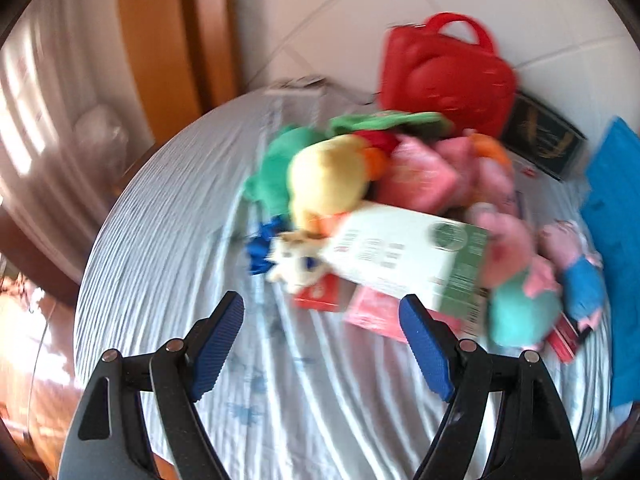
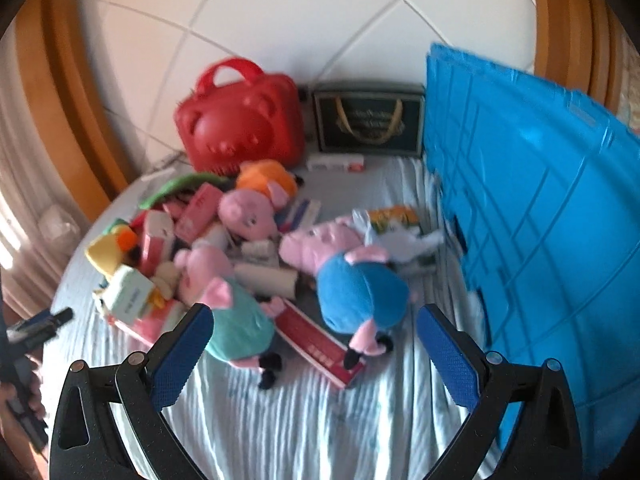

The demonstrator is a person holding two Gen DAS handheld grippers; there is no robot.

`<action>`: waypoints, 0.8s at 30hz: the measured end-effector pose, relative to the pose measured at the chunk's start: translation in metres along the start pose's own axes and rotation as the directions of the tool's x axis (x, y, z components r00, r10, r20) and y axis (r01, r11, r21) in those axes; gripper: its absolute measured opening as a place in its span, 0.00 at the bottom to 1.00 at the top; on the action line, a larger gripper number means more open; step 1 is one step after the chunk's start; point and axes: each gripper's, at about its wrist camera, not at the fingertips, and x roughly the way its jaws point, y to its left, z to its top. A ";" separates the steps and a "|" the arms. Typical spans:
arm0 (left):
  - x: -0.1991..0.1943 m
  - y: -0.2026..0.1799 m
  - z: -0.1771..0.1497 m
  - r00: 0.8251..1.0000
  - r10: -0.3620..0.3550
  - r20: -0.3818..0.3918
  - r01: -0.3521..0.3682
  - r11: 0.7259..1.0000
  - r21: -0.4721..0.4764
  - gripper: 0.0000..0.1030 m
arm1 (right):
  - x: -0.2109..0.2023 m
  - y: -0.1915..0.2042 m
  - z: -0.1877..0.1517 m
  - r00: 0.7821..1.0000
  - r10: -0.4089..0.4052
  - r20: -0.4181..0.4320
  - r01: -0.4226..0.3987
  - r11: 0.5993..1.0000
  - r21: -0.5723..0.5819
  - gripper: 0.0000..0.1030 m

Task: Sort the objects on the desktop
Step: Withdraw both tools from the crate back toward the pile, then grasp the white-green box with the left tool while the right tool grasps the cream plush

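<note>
A jumbled pile of toys and boxes lies on a round table with a pale striped cloth [image 2: 304, 420]. In the right wrist view I see a pink pig plush in a blue shirt [image 2: 356, 288], another in a teal dress [image 2: 236, 320], a third pig [image 2: 248, 216], a red flat box [image 2: 316, 344] and a white-green carton [image 2: 128, 296]. My right gripper [image 2: 316, 324] hangs open above the pigs, holding nothing. In the blurred left wrist view, my left gripper [image 1: 322, 312] is open and empty, near the white-green carton [image 1: 404, 256] and a yellow plush [image 1: 328, 180].
A big blue plastic crate [image 2: 532, 216] stands at the table's right. At the back a red bear-faced case [image 2: 244, 120] and a dark gift bag [image 2: 368, 124] lean against the white tiled wall. Orange wooden frames flank the wall. A hand [image 2: 16, 396] shows at far left.
</note>
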 end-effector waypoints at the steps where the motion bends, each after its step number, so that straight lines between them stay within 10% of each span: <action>1: 0.004 0.004 0.004 1.000 0.001 -0.013 -0.001 1.000 -0.019 0.78 | 0.005 -0.001 -0.002 1.000 -0.007 -0.013 0.007 1.000 0.009 1.00; 11: 0.064 -0.045 0.069 0.969 -0.162 -0.188 0.119 0.968 -0.223 0.78 | 0.038 -0.031 -0.013 0.995 -0.020 -0.098 0.027 0.997 0.069 1.00; 17: 0.111 -0.088 0.075 0.944 -0.070 -0.322 0.014 0.985 -0.171 0.78 | 0.052 -0.045 -0.007 0.993 -0.002 -0.120 0.007 0.999 0.040 1.00; 24: 0.087 -0.079 0.022 0.967 0.017 -0.253 -0.028 0.999 -0.041 0.78 | 0.081 -0.035 0.002 0.985 0.051 -0.165 -0.060 0.997 -0.049 1.00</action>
